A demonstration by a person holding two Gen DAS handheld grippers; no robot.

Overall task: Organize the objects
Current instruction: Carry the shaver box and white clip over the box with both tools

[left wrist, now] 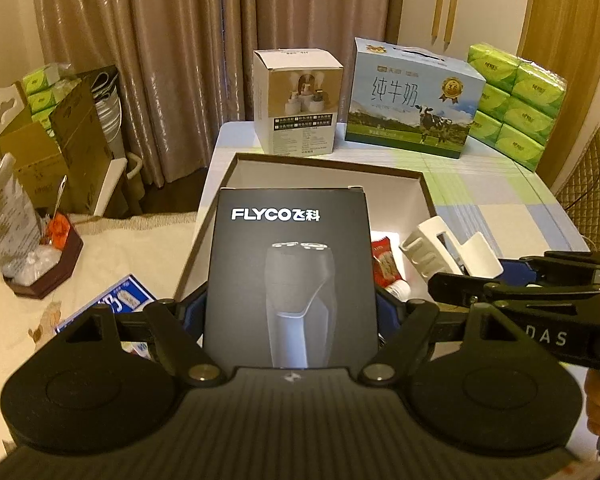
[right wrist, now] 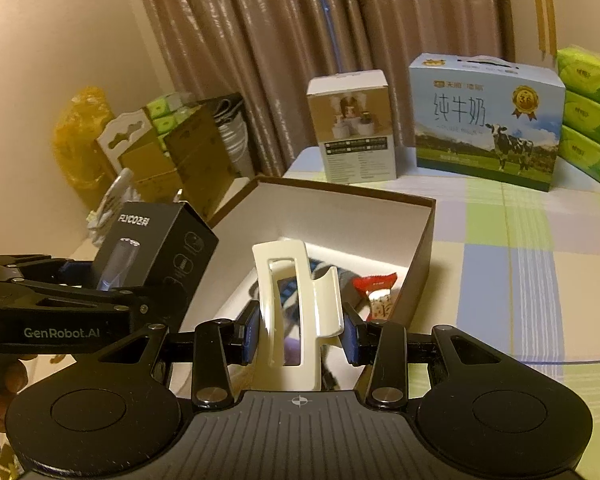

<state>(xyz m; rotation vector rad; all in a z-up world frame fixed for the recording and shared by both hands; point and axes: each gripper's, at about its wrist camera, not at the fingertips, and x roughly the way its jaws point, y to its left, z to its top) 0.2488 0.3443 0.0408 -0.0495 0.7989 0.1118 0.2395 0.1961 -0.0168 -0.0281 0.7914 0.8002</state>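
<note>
Left gripper (left wrist: 290, 312) clamps the black shaver box (left wrist: 290, 280) by its two sides, upright, held over the near left edge of the open tray (left wrist: 428, 196). Right gripper (right wrist: 300, 334) pinches a white hair clip (right wrist: 296, 312) between blue pads (right wrist: 252, 332), also above the tray's near end.

Left wrist view: shaver box front fills the centre and hides most of the tray floor; a red snack packet (left wrist: 382, 264) shows just right of it. A blue packet (left wrist: 108, 306) lies on the cream cloth at near left.

Right wrist view: tray interior is open to sight, with the red packet (right wrist: 376, 288) by the right wall and a dark item partly hidden behind the clip.

Both views: a white carton (left wrist: 296, 104), milk case (left wrist: 412, 104) and green tissue packs (left wrist: 520, 100) stand at the table's far side.
</note>
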